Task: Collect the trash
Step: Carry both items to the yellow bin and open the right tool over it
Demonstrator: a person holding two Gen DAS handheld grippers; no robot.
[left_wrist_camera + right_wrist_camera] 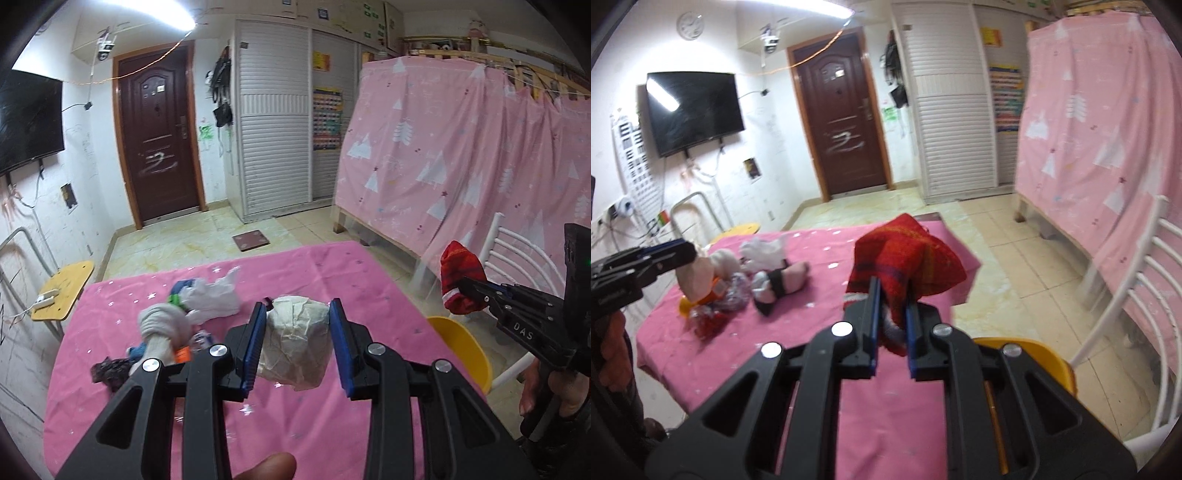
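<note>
Pink-clothed table (314, 266), trash pile (192, 306) on its far left.
Left gripper (298, 332) pinches paper wad (295, 343) above table; right gripper (891, 306) clamps red cloth (908, 258) above table's right edge, yellow chair (1034, 350) beside.

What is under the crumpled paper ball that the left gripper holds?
Under the paper ball, clamped in the left gripper, the pink tablecloth shows. The ball hides the cloth directly below it, so nothing there can be told.

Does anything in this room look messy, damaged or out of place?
Yes. The brown door carries white scribbles low on its panel, and the wall beside it is marked up. On the pink tablecloth, crumpled bags and wrappers lie in a loose heap.
</note>
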